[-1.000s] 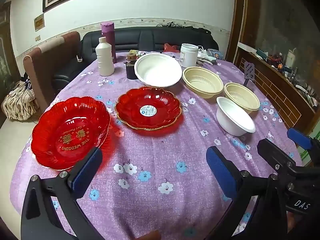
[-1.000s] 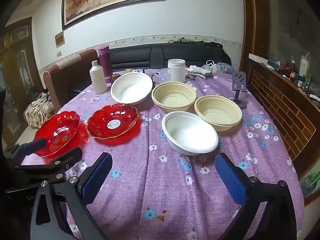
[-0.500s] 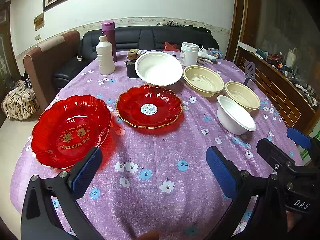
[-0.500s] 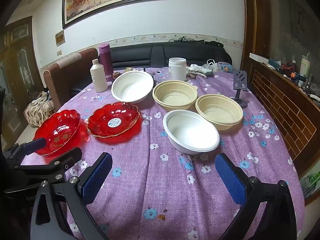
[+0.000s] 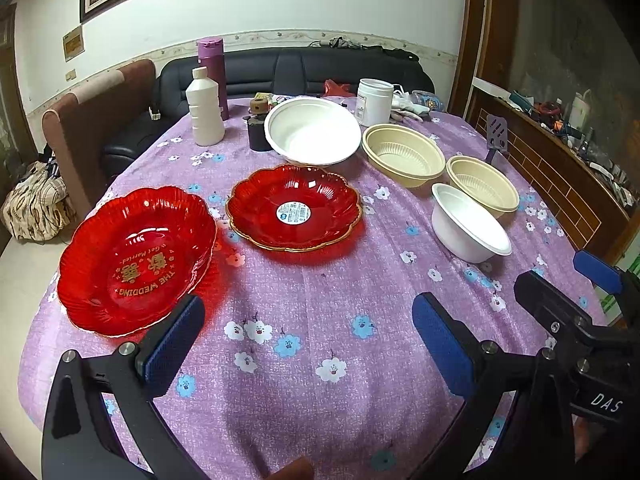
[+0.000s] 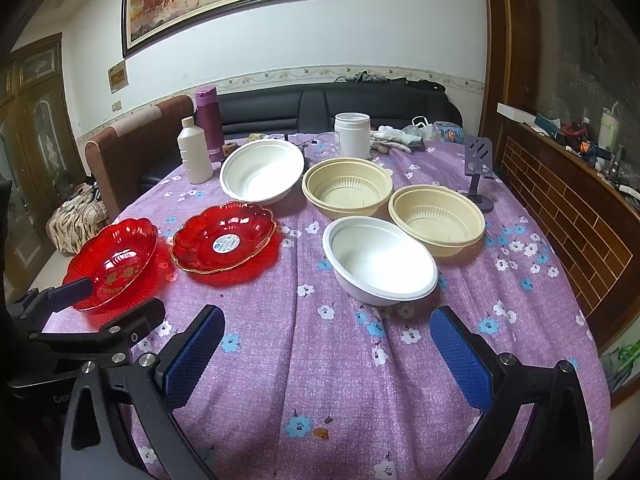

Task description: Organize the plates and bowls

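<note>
Two red plates lie on the purple flowered tablecloth: a wedding plate (image 5: 134,258) (image 6: 112,266) at the left and a stickered plate (image 5: 294,208) (image 6: 225,236) beside it. A large white bowl (image 5: 313,131) (image 6: 262,176), two beige bowls (image 5: 404,156) (image 5: 482,186) (image 6: 347,186) (image 6: 437,218) and a small white bowl (image 5: 468,226) (image 6: 378,262) stand to the right. My left gripper (image 5: 308,344) is open and empty near the front edge, its left finger by the wedding plate. My right gripper (image 6: 326,354) is open and empty in front of the small white bowl.
A white bottle (image 5: 205,110), a purple flask (image 5: 212,68), a white jar (image 5: 374,100) and a small dark cup (image 5: 258,132) stand at the table's far side. A phone stand (image 6: 478,168) sits at the right. A sofa and chair lie beyond.
Both grippers have drawn back and risen slightly; the plates and bowls sit a little farther up in both views. Nothing on the table has moved.
</note>
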